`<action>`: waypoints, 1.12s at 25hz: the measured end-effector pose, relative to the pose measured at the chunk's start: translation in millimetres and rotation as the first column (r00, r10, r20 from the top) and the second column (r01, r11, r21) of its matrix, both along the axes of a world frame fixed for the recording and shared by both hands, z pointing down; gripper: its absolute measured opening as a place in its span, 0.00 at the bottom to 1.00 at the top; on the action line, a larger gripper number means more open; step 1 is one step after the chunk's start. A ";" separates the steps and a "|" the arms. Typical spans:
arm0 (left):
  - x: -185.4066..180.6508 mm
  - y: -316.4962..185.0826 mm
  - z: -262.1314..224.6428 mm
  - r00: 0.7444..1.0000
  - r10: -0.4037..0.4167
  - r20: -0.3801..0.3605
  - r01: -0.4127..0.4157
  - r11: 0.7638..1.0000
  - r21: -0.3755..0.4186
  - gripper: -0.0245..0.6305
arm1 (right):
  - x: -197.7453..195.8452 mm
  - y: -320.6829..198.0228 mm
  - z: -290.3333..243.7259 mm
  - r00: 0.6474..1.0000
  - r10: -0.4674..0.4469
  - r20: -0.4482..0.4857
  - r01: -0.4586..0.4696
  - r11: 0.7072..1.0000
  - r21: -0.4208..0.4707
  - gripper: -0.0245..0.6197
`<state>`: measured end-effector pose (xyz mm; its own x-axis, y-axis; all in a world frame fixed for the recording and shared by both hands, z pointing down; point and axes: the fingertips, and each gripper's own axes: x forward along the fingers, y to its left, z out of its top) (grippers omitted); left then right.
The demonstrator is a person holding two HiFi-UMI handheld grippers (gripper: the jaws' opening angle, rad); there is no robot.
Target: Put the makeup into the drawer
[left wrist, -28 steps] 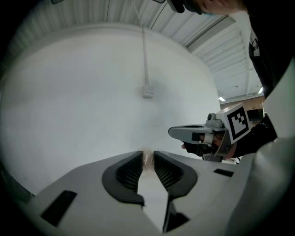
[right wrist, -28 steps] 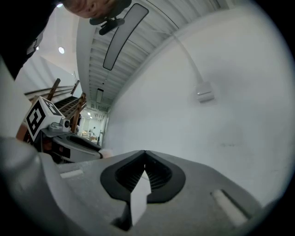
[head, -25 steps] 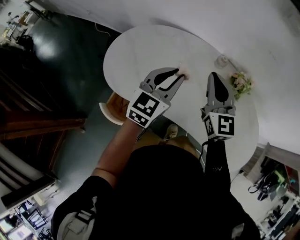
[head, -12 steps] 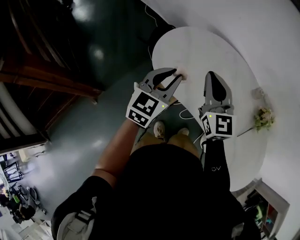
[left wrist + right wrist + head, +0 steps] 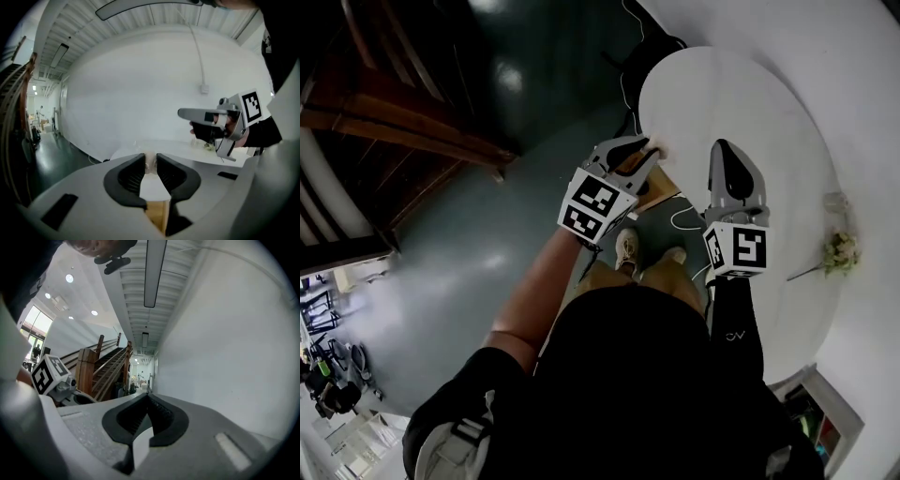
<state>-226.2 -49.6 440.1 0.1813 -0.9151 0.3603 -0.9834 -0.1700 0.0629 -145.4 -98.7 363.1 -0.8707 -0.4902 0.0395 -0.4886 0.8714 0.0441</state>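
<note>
My left gripper (image 5: 651, 152) is shut on a small pale pink makeup item (image 5: 662, 154), held in the air at the near edge of the round white table (image 5: 741, 94). In the left gripper view the makeup item (image 5: 150, 160) sits pinched between the black pads (image 5: 131, 172) of the left gripper (image 5: 150, 165). My right gripper (image 5: 727, 150) hovers over the table edge, shut, with nothing in it; in the right gripper view the right gripper (image 5: 146, 398) has its tips meeting. No drawer can be made out clearly.
A flower sprig (image 5: 841, 251) and a small clear object (image 5: 834, 200) lie on the table's right side. A wooden piece (image 5: 652, 185) shows under the table edge. A cable (image 5: 677, 217) lies on the dark floor. A wooden staircase (image 5: 394, 122) stands at the left.
The whole scene has swung: the table has slid from the middle to the upper right and the staircase has come in at the left. Both grippers keep their pose; the left still holds the makeup.
</note>
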 end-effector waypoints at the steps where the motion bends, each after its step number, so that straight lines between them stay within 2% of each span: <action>1: -5.5 3.6 17.2 1.000 -0.011 -0.009 0.010 0.999 -0.042 0.15 | -0.2 0.6 2.4 1.000 0.002 -0.007 -0.002 1.000 -0.002 0.05; 4: -17.8 15.7 70.4 0.999 -0.045 -0.032 0.038 0.984 -0.172 0.15 | 2.4 -0.4 7.5 1.000 0.015 -0.024 -0.015 1.000 -0.007 0.05; 7: -23.0 25.6 121.5 0.996 -0.068 -0.051 0.050 0.954 -0.296 0.16 | 5.8 -3.6 8.2 0.999 0.033 -0.031 -0.033 0.999 -0.009 0.05; 10: -21.3 35.4 169.3 0.997 -0.060 -0.054 0.032 0.910 -0.413 0.17 | 9.7 -7.2 8.6 0.998 0.047 -0.034 -0.047 0.999 -0.008 0.05; 13: -18.2 50.9 210.4 0.998 -0.045 -0.046 0.015 0.853 -0.521 0.19 | 12.8 -9.3 8.7 0.998 0.059 -0.037 -0.060 0.998 -0.010 0.05; 16: -11.7 59.5 231.1 0.999 -0.006 -0.031 -0.013 0.818 -0.575 0.21 | 16.3 -11.8 9.7 0.997 0.065 -0.041 -0.065 0.998 -0.005 0.05; 19: -7.8 58.6 234.7 0.999 0.022 -0.045 -0.044 0.809 -0.586 0.24 | 17.5 -12.5 10.8 0.997 0.068 -0.044 -0.068 0.998 -0.005 0.05; 23: -8.6 57.7 235.4 0.999 0.028 -0.046 -0.050 0.808 -0.587 0.35 | 16.7 -11.9 12.0 0.997 0.070 -0.042 -0.071 0.997 -0.008 0.05; 28: -20.2 58.8 234.2 0.998 -0.031 -0.056 -0.007 0.814 -0.580 0.36 | 16.6 -12.7 12.1 0.996 0.074 -0.048 -0.074 0.997 -0.006 0.05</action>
<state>-246.4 9.2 674.3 0.2106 -0.5419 0.8136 -0.9762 -0.0718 0.2048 -128.9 -111.4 375.2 -0.8291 -0.5526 0.0845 -0.5491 0.8334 0.0621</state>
